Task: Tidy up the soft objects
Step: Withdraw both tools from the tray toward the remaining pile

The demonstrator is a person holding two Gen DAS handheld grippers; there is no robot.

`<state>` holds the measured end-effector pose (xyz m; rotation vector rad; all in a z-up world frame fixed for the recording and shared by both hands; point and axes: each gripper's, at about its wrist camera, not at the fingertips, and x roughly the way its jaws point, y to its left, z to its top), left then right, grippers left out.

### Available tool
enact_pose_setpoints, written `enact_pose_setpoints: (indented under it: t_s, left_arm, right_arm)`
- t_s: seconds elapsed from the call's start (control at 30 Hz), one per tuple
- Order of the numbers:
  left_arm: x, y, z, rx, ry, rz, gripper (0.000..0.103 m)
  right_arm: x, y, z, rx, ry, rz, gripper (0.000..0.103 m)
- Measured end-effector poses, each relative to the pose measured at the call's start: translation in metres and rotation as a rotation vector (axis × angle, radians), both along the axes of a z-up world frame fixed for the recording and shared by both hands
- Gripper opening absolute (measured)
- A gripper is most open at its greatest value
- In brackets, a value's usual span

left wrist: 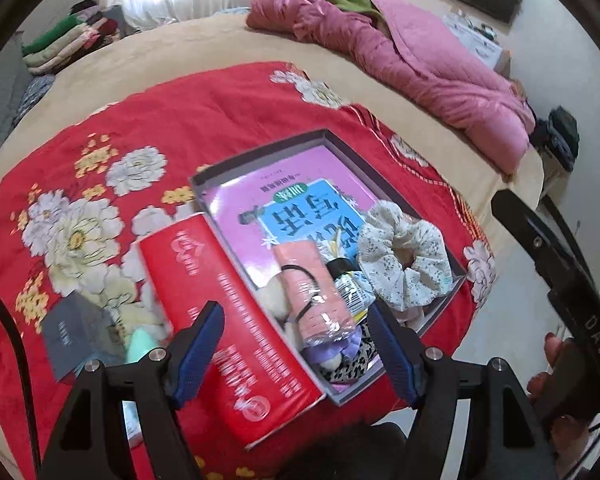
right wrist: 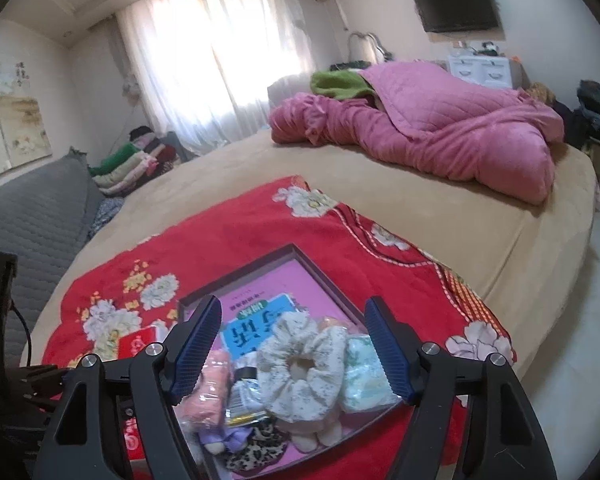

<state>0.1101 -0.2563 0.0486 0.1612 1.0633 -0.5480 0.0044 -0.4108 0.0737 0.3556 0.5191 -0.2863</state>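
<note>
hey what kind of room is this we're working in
Most likely a home bedroom. A large bed with a tan cover fills the room, a rumpled pink quilt lies on it, and a TV hangs on the wall beside a curtained window.

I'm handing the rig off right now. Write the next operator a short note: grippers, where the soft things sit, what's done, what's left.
Left gripper: open, empty, above the near end of the grey box.
Right gripper: open, empty, over the same box from the other side.
In the box: floral scrunchie, pink wrapped pack, purple scrunchie, leopard-print scrunchie, a pale green pack, all lying on a pink booklet.
Done: those soft items are collected in the box.
Left: a mint-green item and something cream and fluffy lie outside on the red blanket, left of the red carton.
</note>
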Motion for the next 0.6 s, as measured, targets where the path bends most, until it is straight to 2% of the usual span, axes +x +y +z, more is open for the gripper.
enact_pose_setpoints:
  t_s: [0.17, 0.27, 0.47, 0.6]
  left_arm:
    - [-0.003, 0.056, 0.014, -0.031, -0.01, 0.098, 0.074]
    - [-0.001, 0.1, 0.008, -0.03, 0.01, 0.183, 0.074]
    - [0.001, 0.172, -0.04, 0.029, 0.118, 0.333, 0.075]
    - [-0.003, 0.196, -0.074, 0.054, 0.196, 0.373, 0.075]
  right_arm:
    - [0.005, 0.032, 0.015, -0.057, -0.008, 0.091, 0.078]
    - [0.01, 0.056, 0.019, -0.087, -0.006, 0.144, 0.078]
    - [0.021, 0.109, 0.021, -0.149, 0.014, 0.268, 0.078]
    - [0.028, 0.149, 0.018, -0.237, 0.046, 0.384, 0.078]
